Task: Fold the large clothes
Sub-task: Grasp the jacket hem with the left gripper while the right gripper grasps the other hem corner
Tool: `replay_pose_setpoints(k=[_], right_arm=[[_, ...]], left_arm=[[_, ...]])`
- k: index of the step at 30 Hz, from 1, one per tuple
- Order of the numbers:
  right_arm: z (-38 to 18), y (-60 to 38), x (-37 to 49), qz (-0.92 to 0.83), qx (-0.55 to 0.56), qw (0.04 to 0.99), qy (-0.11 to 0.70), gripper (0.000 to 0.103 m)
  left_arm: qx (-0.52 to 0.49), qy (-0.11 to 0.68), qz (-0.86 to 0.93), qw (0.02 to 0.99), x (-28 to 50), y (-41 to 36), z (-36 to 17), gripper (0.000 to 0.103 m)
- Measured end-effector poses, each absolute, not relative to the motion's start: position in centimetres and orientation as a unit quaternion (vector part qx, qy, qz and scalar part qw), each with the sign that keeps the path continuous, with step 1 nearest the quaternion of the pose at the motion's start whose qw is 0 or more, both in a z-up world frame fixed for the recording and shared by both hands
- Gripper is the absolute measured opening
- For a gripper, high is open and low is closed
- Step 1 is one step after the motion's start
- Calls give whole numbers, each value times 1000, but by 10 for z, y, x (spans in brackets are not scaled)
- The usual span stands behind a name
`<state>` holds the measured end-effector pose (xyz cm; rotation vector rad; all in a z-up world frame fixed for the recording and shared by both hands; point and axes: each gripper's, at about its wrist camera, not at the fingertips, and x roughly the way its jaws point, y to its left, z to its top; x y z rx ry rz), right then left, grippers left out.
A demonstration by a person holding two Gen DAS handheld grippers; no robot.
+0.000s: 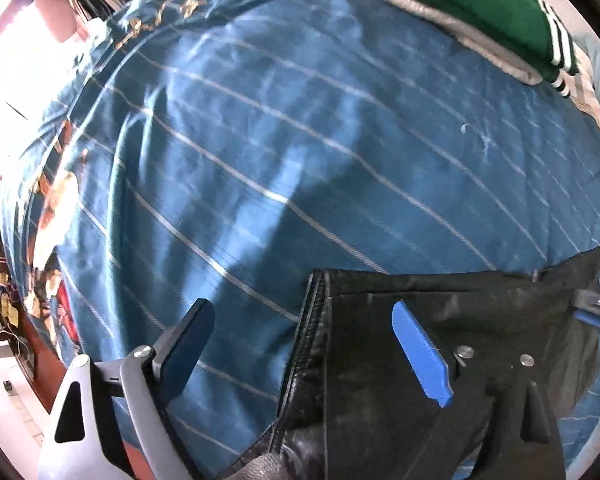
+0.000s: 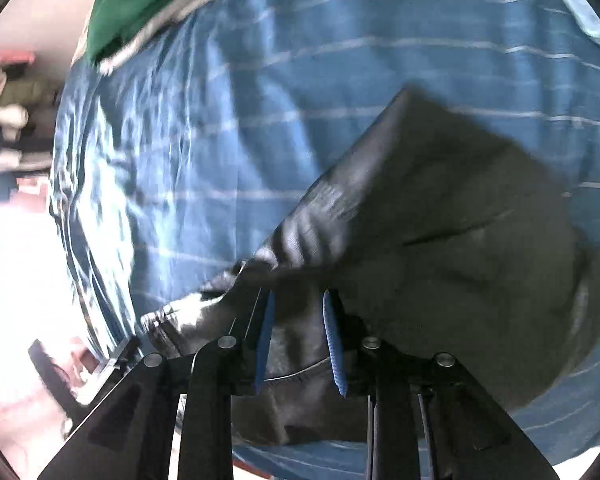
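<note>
We see the black trousers lying on the blue striped bedspread, at its near edge, directly under and in front of our left gripper. That gripper's jaws stand wide apart: the right blue pad sits over the dark cloth, the left pad hangs over bare bedspread, and the trousers' thick stitched edge runs between them. Nothing is pinched there.

From the right wrist view, our right gripper has its two blue pads drawn fairly close together, with a bunched fold of the trousers lying between and around them. A narrow gap shows between the pads, and we cannot tell whether they actually clamp the fabric. The rest of the garment spreads away from this gripper to the right as a broad, flat, angular panel with a slit-like pocket line.

The trousers look like heavy, matte woven cloth, with a greyish sheen where it wrinkles near the pads. The bedspread is smooth, slightly glossy, creased in soft ridges and crossed by thin pale stripes. At its far side rests a folded green garment with white cuff bands, on something grey and fleecy.
</note>
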<state>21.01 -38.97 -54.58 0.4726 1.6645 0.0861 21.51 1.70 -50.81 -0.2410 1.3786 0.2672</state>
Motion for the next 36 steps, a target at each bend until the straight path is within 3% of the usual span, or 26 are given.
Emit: replay_pose_setpoints(k=[4,11,16,20,22,24,26,30,36], right_arm=[[-592,-380,224,15,200,652,731,27],[-538,-418,224,5,252,675,693,28],[-594,-455,230,-25,252,676,692,23],[-590,-462,233,-26,275,676,683,24],[-571,-482,214,-1,329,673,663,26],[-548,-513,180,-8,367,681,633,56],[-526,-553,129,-35,398,695,598,65],[-544,-621,49,-108,445,670,584,65],[-623,-660,31,-41,593,629,501,65]], left_arm=[[-85,626,107,768,222,-4,-501,91],[-64,628,36,774,234,-78,-496,91],[-70,637,35,767,266,-125,-528,91],[-70,663,65,743,286,-136,-567,93],[-66,661,61,745,284,-136,-562,93],[-37,647,52,760,273,-139,-545,93],[-21,639,52,767,262,-142,-532,93],[-47,645,36,762,243,-156,-519,93],[-37,653,-6,757,239,-205,-546,93]])
